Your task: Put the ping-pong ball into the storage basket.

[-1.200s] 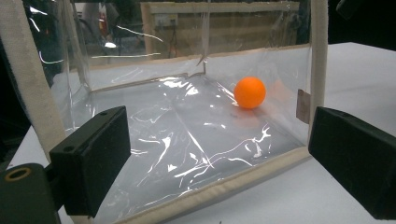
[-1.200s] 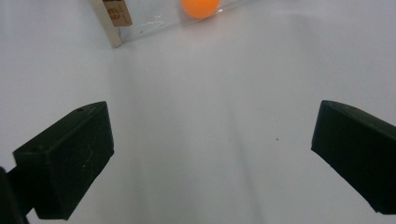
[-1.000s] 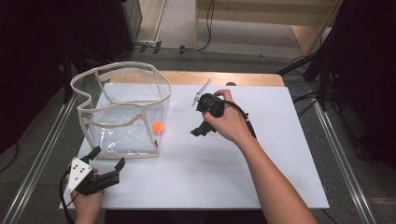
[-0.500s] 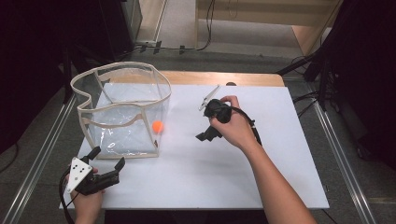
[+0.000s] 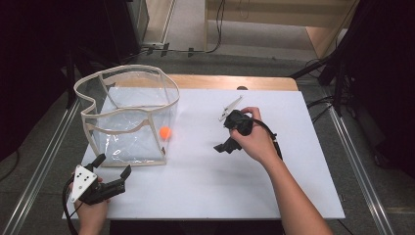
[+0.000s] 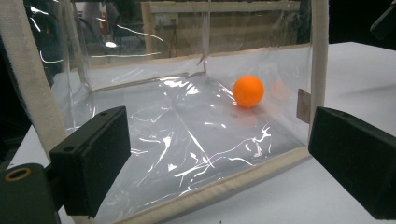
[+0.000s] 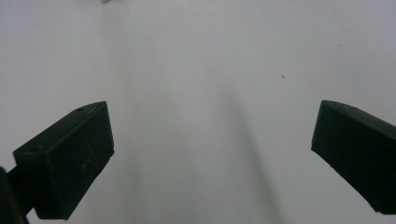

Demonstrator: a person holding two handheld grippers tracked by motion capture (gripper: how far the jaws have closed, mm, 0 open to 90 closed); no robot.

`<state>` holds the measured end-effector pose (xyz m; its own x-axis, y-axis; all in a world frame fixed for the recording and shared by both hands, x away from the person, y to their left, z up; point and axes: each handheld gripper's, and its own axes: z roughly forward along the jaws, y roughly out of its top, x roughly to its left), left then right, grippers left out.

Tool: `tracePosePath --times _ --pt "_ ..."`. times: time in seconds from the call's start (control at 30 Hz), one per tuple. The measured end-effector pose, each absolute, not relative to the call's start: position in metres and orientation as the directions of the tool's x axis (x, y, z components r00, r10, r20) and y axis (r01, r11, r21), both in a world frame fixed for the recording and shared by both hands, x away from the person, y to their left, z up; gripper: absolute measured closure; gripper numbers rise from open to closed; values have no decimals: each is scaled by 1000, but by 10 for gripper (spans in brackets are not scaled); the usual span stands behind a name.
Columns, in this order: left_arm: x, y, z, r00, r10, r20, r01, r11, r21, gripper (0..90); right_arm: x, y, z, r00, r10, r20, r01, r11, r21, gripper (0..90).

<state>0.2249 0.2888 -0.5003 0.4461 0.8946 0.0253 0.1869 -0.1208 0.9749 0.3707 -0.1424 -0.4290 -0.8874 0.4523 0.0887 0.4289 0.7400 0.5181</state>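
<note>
Orange ball lies inside the clear bag, ahead of the left gripper and a little to its right, resting on the bag's floor close to the near right corner post; the left gripper's jaws stand wide apart with nothing between them, and in the left gripper view they frame the bag's near wall, just short of its bottom hem; the right gripper hovers over bare white table, well apart from the bag, its jaws likewise spread wide and empty, pointing down and toward the bag side.

The work in hand looks like handling the ball and the bag, and I judge neither gripper has committed to a grasp; to reach the ball well, a gripper should come over the cloth-trimmed rim and descend through the open top, since the clear wall blocks any straight approach from the left gripper's present low position; the ball is round and light, so the jaws should close slowly across its middle, or it may squirt off along the slick plastic.

The bag's walls are soft and wavy; brushing the rim could tip or slide the whole bag; steadying its near edge with the left gripper would help; open table lies all around the right gripper, giving it free room to swing across.
</note>
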Motion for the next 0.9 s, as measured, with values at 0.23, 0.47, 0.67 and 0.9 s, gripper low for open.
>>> tracePosePath --times 0.23,0.47,0.67,0.9 --pt "225 289 -500 445 895 29 188 -126 974 61 365 -153 -436 -880 466 91 439 727 528 0" --pt "225 288 -500 444 896 33 188 -129 974 61 357 -165 -441 -875 476 88 443 712 545 0" --pt "225 288 -500 445 895 38 186 -134 973 61 350 -173 -446 -868 488 91 452 700 553 0" --pt "225 287 -500 445 895 38 187 -134 973 61 343 -184 -454 -855 509 104 472 679 562 0"
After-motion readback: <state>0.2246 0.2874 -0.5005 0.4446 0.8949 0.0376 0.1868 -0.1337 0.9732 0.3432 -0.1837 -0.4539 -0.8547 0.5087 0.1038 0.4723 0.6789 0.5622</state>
